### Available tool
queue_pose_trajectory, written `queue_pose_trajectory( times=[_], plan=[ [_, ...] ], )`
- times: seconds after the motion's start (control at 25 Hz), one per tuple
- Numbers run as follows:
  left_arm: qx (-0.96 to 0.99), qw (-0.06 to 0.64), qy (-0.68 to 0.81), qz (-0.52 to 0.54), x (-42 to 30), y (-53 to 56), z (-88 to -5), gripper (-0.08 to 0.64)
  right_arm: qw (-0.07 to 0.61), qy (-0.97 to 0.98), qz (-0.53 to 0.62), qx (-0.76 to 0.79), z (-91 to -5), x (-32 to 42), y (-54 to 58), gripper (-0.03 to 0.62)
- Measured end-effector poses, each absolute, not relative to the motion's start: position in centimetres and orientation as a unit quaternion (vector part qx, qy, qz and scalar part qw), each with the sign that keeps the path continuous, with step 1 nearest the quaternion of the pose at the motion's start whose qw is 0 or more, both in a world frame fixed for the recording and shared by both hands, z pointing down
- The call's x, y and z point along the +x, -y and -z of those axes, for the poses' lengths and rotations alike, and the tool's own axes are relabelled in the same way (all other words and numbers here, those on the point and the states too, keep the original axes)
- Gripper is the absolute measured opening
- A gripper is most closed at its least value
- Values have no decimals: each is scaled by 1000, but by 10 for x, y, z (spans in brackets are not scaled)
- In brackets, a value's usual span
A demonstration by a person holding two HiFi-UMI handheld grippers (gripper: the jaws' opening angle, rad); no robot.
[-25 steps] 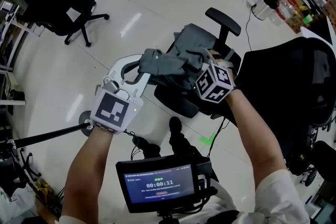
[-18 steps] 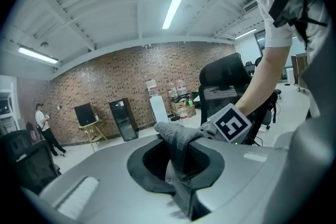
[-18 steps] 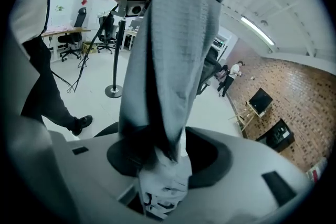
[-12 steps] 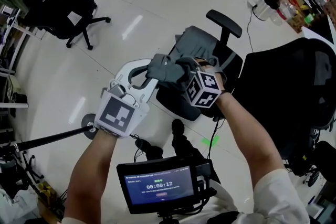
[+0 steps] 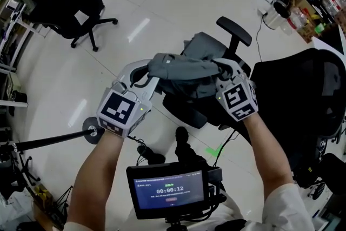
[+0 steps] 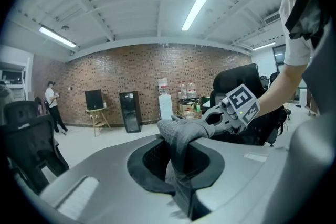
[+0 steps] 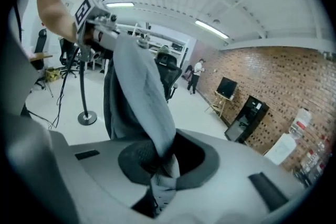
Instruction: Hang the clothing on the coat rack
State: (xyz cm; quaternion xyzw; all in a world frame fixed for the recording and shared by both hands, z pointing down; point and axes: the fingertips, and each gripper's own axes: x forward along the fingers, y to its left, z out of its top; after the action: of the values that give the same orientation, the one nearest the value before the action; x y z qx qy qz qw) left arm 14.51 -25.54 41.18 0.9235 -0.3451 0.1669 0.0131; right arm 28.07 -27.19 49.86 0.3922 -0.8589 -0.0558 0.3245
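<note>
my left claw [image 5: 141, 72] is pinched on one end of the grey garment [image 5: 184, 68], and my right claw [image 5: 223, 66] has just been closing on the other end, with cloth caught between its jaws. the piece hangs stretched between them above the office chair [image 5: 233, 31]. it looks light, soft and floppy, so i'd grip near the collar edge and keep it taut on the way to the coat rack [image 7: 87, 118].
</note>
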Motion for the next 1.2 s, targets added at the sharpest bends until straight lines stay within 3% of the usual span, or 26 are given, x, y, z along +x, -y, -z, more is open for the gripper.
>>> queue_pose_trajectory(
  times=[0.56, 1.2],
  plan=[
    [925, 36, 362, -108, 146, 277, -377, 18, 165, 863, 53, 475, -362, 316, 276, 34],
    [908, -47, 414, -39, 111, 317, -237, 18, 74, 875, 110, 466, -228, 289, 308, 34]
  ],
)
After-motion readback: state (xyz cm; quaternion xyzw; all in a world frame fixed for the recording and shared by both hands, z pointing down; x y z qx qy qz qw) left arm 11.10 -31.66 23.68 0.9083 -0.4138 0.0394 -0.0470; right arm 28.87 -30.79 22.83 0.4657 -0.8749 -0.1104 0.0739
